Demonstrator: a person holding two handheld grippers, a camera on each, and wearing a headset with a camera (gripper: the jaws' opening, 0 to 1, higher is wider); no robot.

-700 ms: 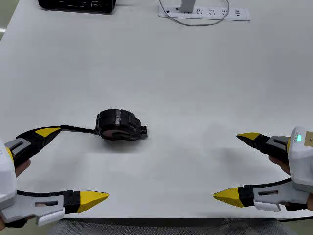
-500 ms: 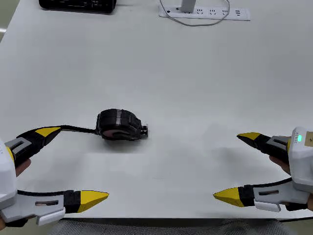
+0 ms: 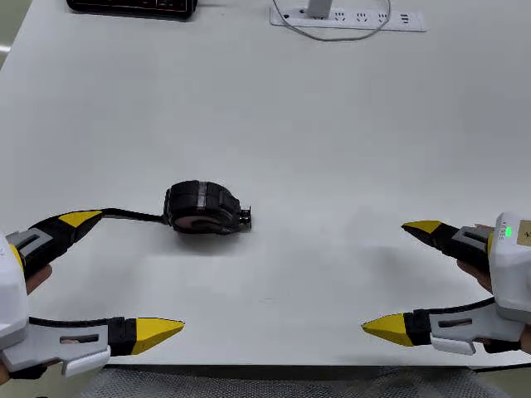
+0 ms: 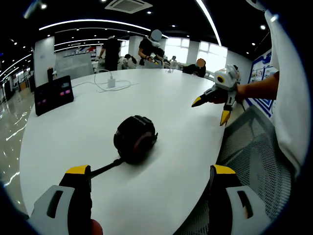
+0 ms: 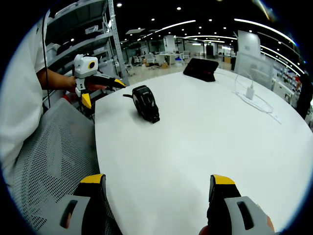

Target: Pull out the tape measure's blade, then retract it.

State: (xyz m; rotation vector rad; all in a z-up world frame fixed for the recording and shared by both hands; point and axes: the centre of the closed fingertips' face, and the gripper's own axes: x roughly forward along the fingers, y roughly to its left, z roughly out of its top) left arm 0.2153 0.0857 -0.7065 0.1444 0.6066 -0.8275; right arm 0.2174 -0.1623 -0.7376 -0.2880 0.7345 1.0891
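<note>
Black rubber-cased, rounded tape measure (image 3: 203, 210) lies on the smooth white bench (image 3: 332, 124), thin black strap (image 3: 133, 216) trailing left. Left gripper (image 3: 137, 272) and right gripper (image 3: 383, 279): yellow-tipped fingers spread wide, holding nothing.

Bright, even light from long lamps (image 4: 98, 20) overhead falls on the white worktop (image 3: 332, 149), the tape measure (image 3: 203, 209) throws just a small soft shadow, the head view is sharp, and the two gripper views curve at their edges.
</note>
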